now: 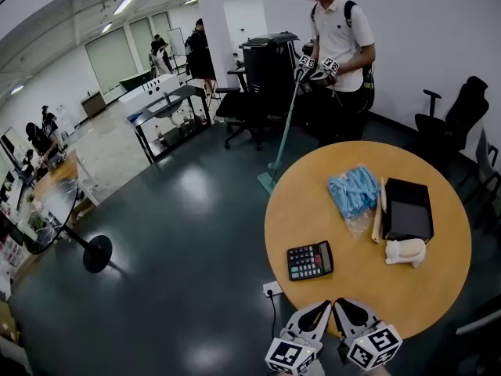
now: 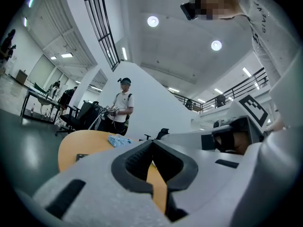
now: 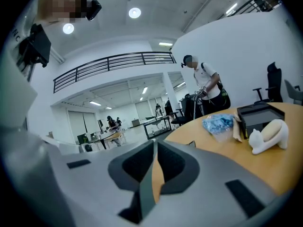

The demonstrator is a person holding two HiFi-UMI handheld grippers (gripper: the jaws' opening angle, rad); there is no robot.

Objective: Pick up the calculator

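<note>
The black calculator (image 1: 309,260) lies flat near the front left rim of the round wooden table (image 1: 313,198). Both grippers hover at the table's near edge, just in front of the calculator and a little to its right. My left gripper (image 1: 326,304) is shut with nothing in it, its tips meeting in the left gripper view (image 2: 152,143). My right gripper (image 1: 338,302) sits beside it, also shut and empty (image 3: 155,144). The calculator shows as a dark sliver at the table edge (image 2: 81,156) and as a small dark corner (image 3: 191,144).
On the table lie a blue plastic bag (image 1: 354,190), an open black box (image 1: 407,208) and a white cat-shaped figure (image 1: 405,251). A person (image 1: 340,45) with a long-handled tool stands behind the table. Office chairs (image 1: 450,124) and a floor socket (image 1: 272,289) are nearby.
</note>
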